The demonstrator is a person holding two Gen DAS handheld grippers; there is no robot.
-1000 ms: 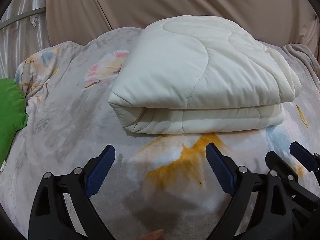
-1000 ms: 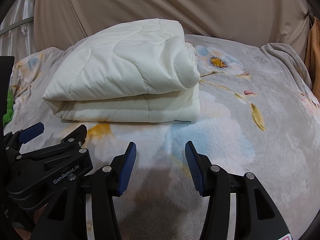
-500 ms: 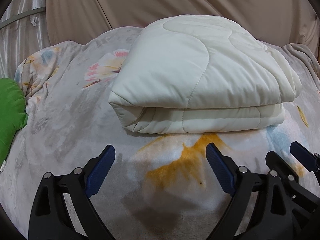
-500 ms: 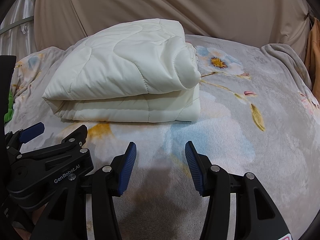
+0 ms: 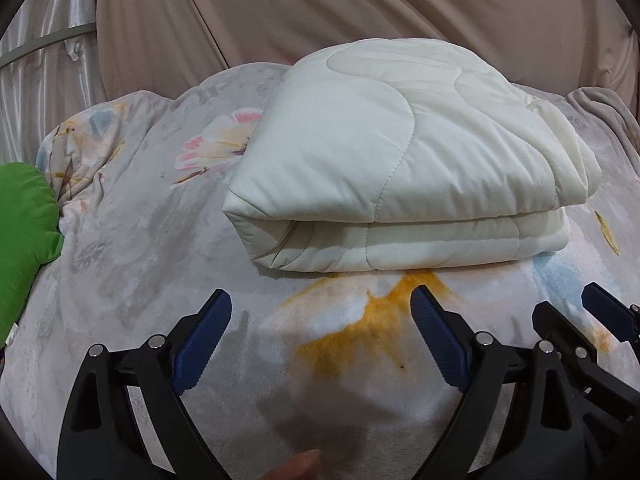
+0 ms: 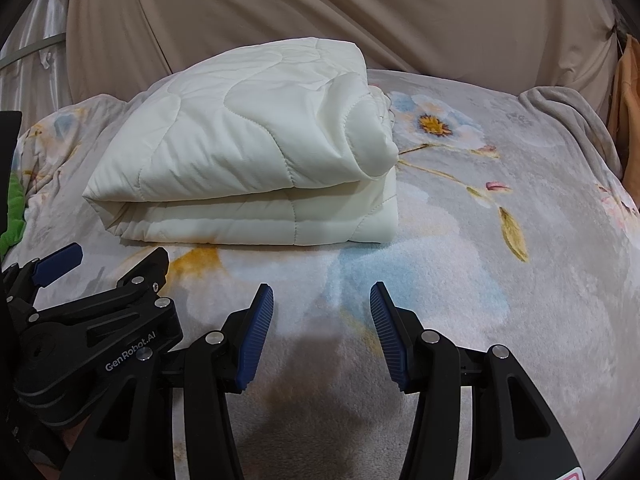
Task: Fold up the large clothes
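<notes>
A cream quilted comforter point(image 5: 404, 160) lies folded into a thick stack on the floral bed blanket point(image 5: 140, 240); it also shows in the right wrist view point(image 6: 248, 152). My left gripper point(image 5: 320, 308) is open and empty, hovering over the blanket just in front of the stack's near edge. My right gripper point(image 6: 322, 300) is open and empty, in front of the stack's right corner. The right gripper shows at the right edge of the left wrist view point(image 5: 576, 320). The left gripper shows at the left of the right wrist view point(image 6: 100, 272).
A green cushion point(image 5: 24, 240) lies at the bed's left edge. Beige draped fabric point(image 5: 360, 8) hangs behind the bed. An orange cloth point(image 6: 628, 112) hangs at the far right. Bare floral blanket point(image 6: 500, 240) lies to the right of the stack.
Almost nothing differs. Both grippers stay open and nearly still in front of the folded comforter.
</notes>
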